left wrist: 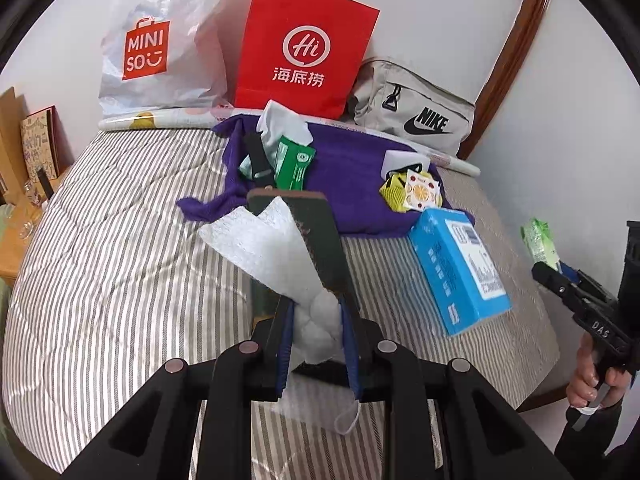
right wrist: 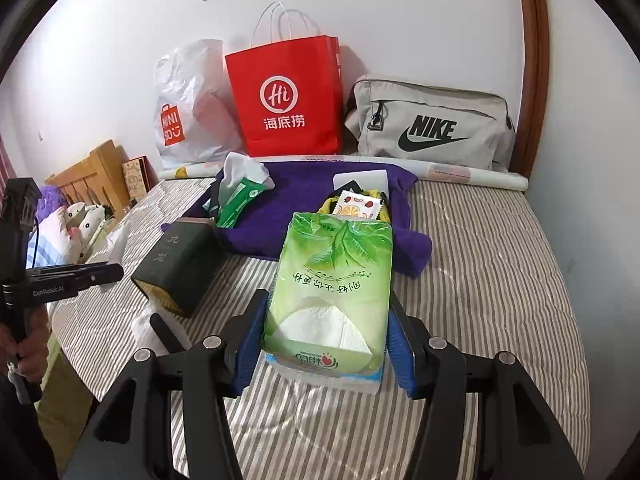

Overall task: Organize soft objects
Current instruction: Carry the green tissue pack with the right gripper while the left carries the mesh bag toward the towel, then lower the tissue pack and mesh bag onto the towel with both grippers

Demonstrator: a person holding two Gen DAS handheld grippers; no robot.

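Observation:
My left gripper (left wrist: 316, 308) is shut on a dark box (left wrist: 316, 240) together with a white foam sheet (left wrist: 260, 240), held above the striped bed (left wrist: 120, 260). The right wrist view shows that box (right wrist: 176, 264) tilted, just off the left gripper (right wrist: 116, 272). A green tissue pack (right wrist: 332, 280) is clamped between the blue pads of my right gripper (right wrist: 328, 296), and it shows small (left wrist: 540, 244) in the left wrist view. A blue tissue box (left wrist: 460, 272) lies below it. On the purple towel (right wrist: 300, 184) rest a green wipes pack (right wrist: 240, 196) and a yellow packet (right wrist: 356, 204).
Against the wall stand a white plastic shopping bag (right wrist: 188, 120), a red paper bag (right wrist: 288, 100) and a grey sports bag (right wrist: 432, 128), with a rolled sheet (right wrist: 460, 172) in front. A wooden headboard (right wrist: 96, 176) and pillows sit at the left. A hand (left wrist: 592, 380) grips the right tool.

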